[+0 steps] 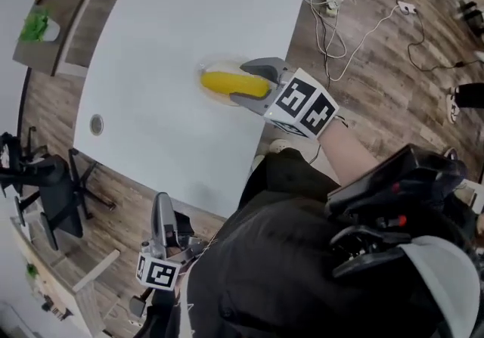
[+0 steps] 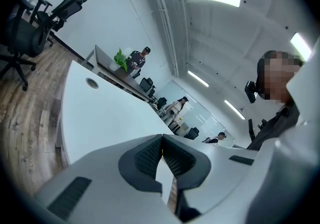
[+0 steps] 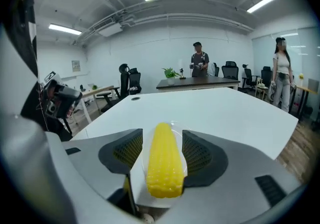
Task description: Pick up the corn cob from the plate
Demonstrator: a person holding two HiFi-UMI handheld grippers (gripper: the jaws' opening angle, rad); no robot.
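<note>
A yellow corn cob lies on a pale plate near the right edge of the white table. My right gripper reaches in from the right, open, with one jaw on either side of the cob. In the right gripper view the corn cob lies lengthwise between the dark pads; the right one is close against it and the left one stands off by a gap, with the plate underneath. My left gripper hangs low off the table's near edge, shut and empty.
Cables and a power strip lie on the wooden floor right of the table. A black office chair stands at the left, and a side desk with a green plant at the upper left. People stand beyond the table's far end.
</note>
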